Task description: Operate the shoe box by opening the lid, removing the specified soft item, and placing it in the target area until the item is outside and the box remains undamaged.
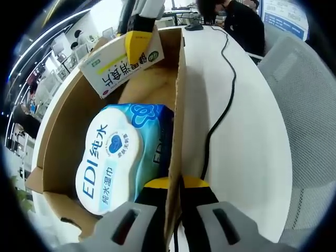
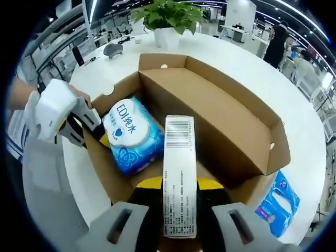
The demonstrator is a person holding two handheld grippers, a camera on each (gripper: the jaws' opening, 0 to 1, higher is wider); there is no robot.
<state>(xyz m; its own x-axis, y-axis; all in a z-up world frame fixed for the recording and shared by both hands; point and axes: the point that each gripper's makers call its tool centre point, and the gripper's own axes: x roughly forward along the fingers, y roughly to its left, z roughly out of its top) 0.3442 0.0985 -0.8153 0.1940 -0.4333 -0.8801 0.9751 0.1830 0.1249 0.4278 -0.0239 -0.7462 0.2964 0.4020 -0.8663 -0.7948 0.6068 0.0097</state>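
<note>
The open cardboard shoe box stands on a white table. Inside lies a blue wet-wipe pack with a white label. My left gripper is shut on the box's long side wall, one jaw inside and one outside. In the right gripper view the left gripper clamps that wall beside the pack. My right gripper is shut on a narrow white carton with a barcode, held over the box's near end. The left gripper view has the same carton with the right gripper above the box's far end.
A second blue wipe pack lies on the table outside the box. A black cable runs along the table beside the box. A grey mesh chair stands past the table edge. A potted plant sits behind the box.
</note>
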